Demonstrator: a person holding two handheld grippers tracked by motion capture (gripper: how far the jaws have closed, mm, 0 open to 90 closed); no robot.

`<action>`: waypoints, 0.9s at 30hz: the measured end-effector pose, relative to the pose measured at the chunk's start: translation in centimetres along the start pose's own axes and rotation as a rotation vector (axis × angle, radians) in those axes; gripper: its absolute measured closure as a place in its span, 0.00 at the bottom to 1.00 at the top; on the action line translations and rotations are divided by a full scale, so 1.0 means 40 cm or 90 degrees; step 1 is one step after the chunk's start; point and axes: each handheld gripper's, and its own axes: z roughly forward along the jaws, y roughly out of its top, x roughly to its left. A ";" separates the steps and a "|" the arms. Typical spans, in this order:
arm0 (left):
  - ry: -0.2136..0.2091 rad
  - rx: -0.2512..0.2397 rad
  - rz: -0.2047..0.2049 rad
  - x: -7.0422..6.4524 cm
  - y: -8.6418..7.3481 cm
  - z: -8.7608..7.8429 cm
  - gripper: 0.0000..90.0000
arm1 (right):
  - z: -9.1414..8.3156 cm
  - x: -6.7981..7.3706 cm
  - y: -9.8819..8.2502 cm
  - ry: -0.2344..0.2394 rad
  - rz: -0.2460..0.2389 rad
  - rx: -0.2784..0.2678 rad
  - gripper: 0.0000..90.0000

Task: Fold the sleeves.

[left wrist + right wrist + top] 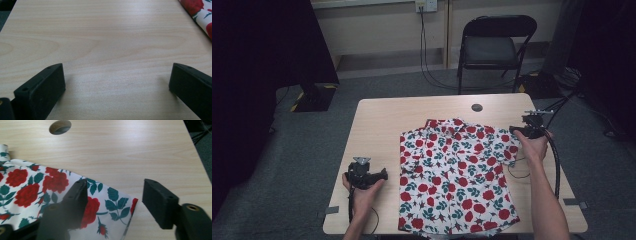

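The white short-sleeved shirt printed with red roses point(457, 175) lies flat on the pale wooden table point(377, 125). Right tongs point(113, 195) straddle its sleeve edge, half-open; left tongs point(117, 82) rest wide over bare wood.

The shirt point(457, 175) was thin printed cloth, the table point(382, 120) was smooth matt pale wood, and the jaws looked like matt black plastic.
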 end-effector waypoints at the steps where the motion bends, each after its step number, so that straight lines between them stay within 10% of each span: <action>1: 0.000 0.000 0.000 0.000 0.000 0.000 0.00 | 0.008 -0.001 0.000 -0.002 0.008 0.005 0.43; 16: 0.000 0.000 0.000 0.000 0.000 0.000 0.00 | 0.068 -0.028 -0.028 -0.016 0.032 0.045 0.56; 27: 0.000 0.000 0.000 0.000 0.000 0.000 0.00 | 0.064 -0.030 -0.033 -0.032 0.019 0.044 0.88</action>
